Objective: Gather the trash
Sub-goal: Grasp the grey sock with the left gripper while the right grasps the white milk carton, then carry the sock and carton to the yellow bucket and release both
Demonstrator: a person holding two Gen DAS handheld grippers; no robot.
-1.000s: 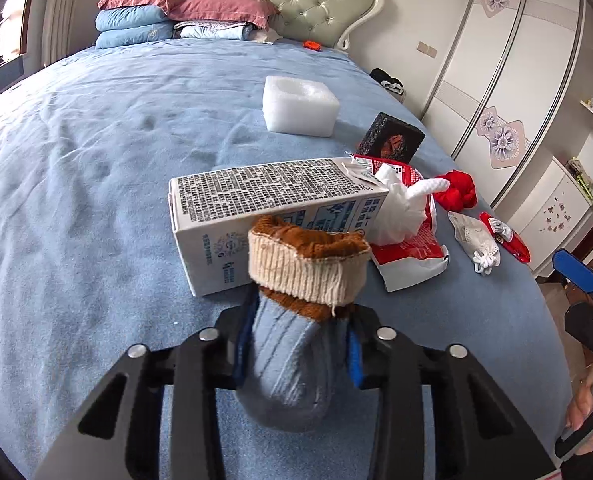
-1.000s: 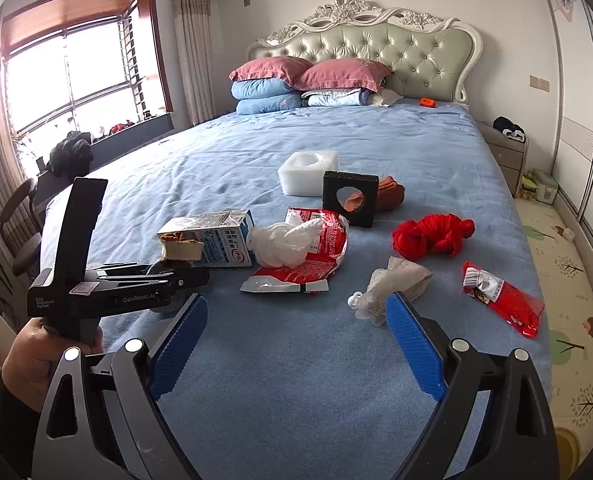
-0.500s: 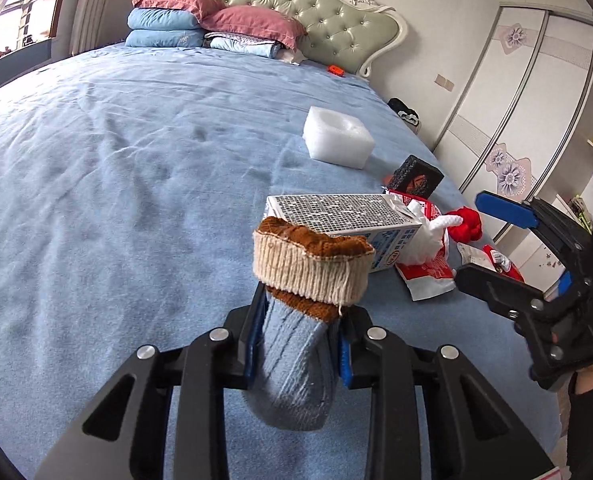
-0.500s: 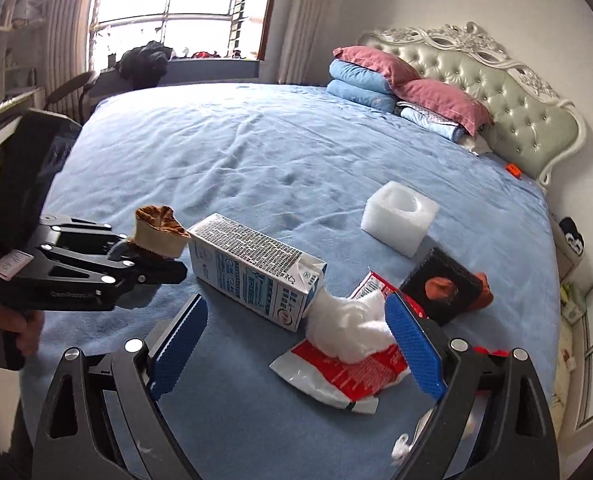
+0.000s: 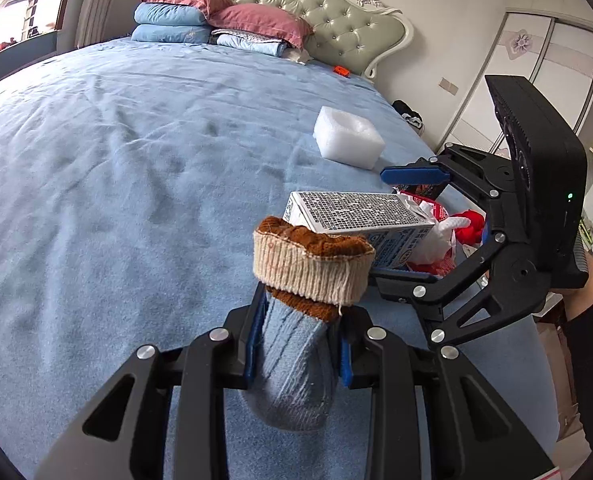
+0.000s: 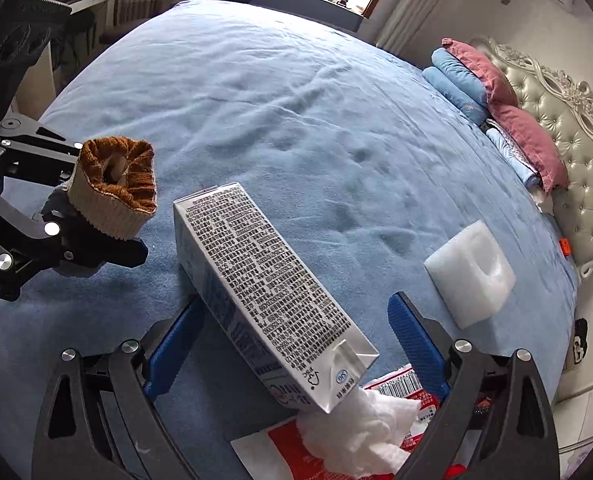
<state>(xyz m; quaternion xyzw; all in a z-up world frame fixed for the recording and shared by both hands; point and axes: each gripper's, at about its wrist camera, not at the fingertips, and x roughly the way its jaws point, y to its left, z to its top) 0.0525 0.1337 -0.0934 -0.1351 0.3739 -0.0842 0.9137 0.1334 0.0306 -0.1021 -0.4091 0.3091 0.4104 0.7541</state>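
Note:
A white and blue milk carton lies on its side on the blue bed. My right gripper straddles it, one blue pad on each side; the jaws are closing, and a gap still shows at the right pad. In the left wrist view the carton sits between the right gripper's blue fingers. My left gripper is shut on a grey-blue sock with a brown and cream cuff, held just left of the carton. A crumpled white tissue lies on a red and white wrapper at the carton's spout end.
A white foam block sits farther up the bed, toward the pillows and the tufted headboard. A red cloth lies behind the carton. A wardrobe stands to the right of the bed.
My right gripper has rolled and swung left, from over the tissue and wrapper to astride the milk carton. My left gripper, still holding the sock, has shifted slightly.

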